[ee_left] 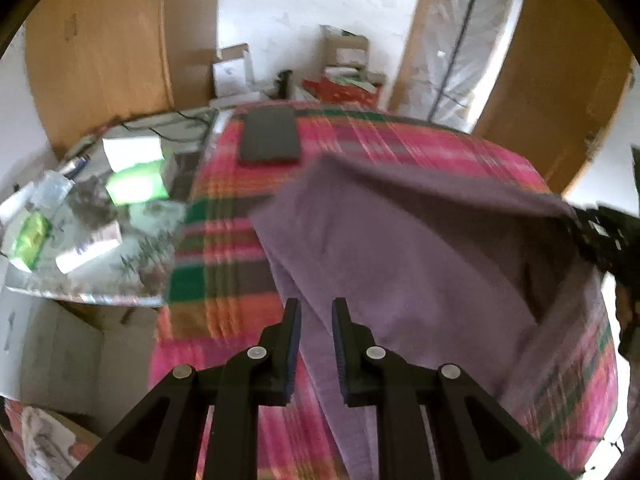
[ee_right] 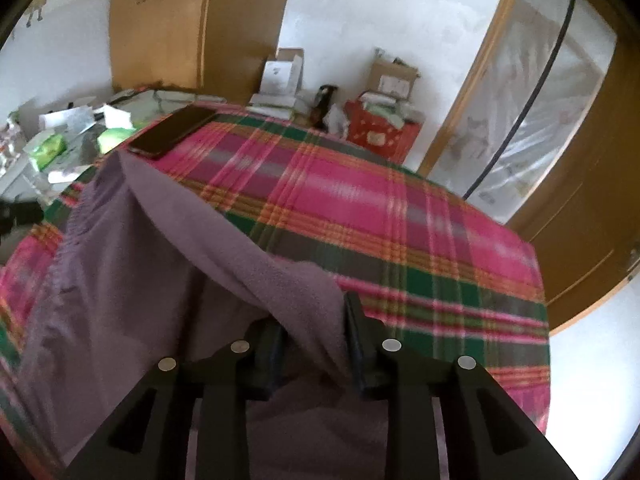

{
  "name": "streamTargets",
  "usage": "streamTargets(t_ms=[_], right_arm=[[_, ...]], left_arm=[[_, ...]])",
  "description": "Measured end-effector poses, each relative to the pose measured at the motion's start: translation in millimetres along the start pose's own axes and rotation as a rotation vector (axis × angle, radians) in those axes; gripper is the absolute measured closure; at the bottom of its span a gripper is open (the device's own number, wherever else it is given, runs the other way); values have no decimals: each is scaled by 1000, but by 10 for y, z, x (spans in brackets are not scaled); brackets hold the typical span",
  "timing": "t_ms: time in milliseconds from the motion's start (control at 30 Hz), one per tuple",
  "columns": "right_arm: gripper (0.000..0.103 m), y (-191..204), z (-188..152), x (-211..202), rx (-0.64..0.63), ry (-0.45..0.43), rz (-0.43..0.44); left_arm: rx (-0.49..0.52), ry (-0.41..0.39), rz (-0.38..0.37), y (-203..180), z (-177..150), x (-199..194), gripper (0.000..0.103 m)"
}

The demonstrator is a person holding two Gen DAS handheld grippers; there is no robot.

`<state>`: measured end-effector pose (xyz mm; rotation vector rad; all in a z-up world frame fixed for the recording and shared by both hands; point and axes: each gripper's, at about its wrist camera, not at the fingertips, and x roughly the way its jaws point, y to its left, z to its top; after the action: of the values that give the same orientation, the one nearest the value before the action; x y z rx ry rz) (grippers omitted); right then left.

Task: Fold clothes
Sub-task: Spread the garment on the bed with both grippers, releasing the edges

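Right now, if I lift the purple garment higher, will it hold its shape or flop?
Likely flop: the purple garment already drapes and sags from the right gripper. It looks soft and fleecy, so probably light. It may drag across the plaid cloth.

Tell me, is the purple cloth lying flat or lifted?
Lifted: the purple cloth hangs from the right claw, tenting above the plaid blanket.
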<state>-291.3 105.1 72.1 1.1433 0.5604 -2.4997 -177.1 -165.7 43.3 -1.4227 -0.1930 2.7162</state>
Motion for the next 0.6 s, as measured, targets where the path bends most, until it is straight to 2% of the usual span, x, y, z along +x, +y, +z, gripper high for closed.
streamTargets(t_ms=[133, 267, 600], right_arm=[[70, 68, -93, -220, -8, -11, 24], [66, 116, -206, -400, -12, -46, 44], [66, 237, -673, -648, 16, -88, 164]], left_arm=[[-26, 39, -68, -66, -319, -52, 83], [-74, 74, -101, -76, -536, -45, 81], [-81, 98, -160, -187, -785, -88, 76]])
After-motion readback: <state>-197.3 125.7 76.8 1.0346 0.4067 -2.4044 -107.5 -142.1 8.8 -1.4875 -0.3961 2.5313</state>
